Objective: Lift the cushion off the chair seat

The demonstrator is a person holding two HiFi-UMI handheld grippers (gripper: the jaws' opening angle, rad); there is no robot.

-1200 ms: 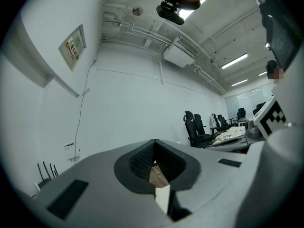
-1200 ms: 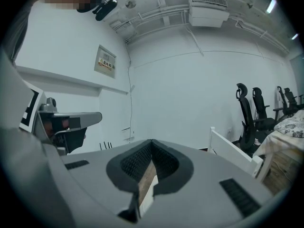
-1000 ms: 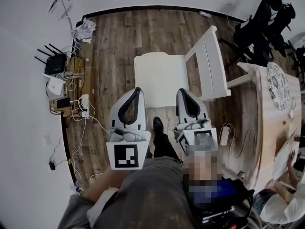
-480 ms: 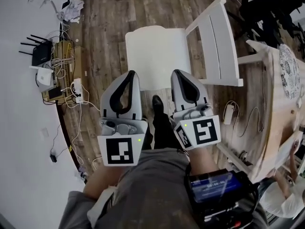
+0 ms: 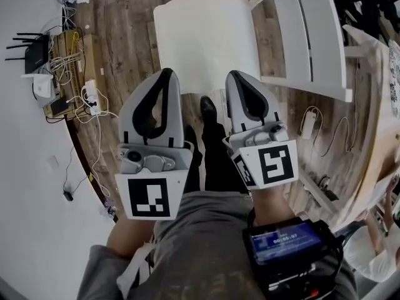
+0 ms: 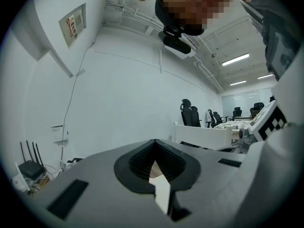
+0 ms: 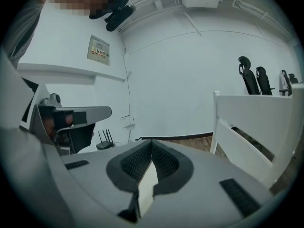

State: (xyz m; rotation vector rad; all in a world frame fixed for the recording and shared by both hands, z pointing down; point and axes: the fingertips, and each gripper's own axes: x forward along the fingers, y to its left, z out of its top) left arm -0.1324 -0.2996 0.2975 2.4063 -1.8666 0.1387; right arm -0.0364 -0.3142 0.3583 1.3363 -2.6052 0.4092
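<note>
Cushion point(image 5: 206, 42): white, lying flat on the seat of the white chair point(image 5: 312, 36), upper centre of the head view. It is not lifted, and neither gripper touches it.

Left gripper point(image 5: 165, 74): tips just short of the cushion's near edge, lower left of it. Jaws pressed together at the tips, nothing between them.

Right gripper point(image 5: 234, 75): tips at the cushion's near edge, lower right of it. Jaws likewise pressed together and empty. A dark shoe point(image 5: 208, 108) stands on the wooden floor point(image 5: 131, 30) between the two grippers.

Head view only: the seat from above, the router point(image 5: 31, 52) and a tangle of cables point(image 5: 92, 95) along the left wall, and a wooden table point(image 5: 375, 105) at the right edge.

Left gripper view: closed tips point(image 6: 155, 142) with a pale sliver in the slot below them. Whether that is the cushion cannot be told. The chair back shows side-on at centre right, with black office chairs point(image 6: 190, 113) behind.

Right gripper view: closed tips point(image 7: 151, 141) and the chair back's slats at right. A wall notice point(image 7: 98, 50) at upper left appears only here.
</note>
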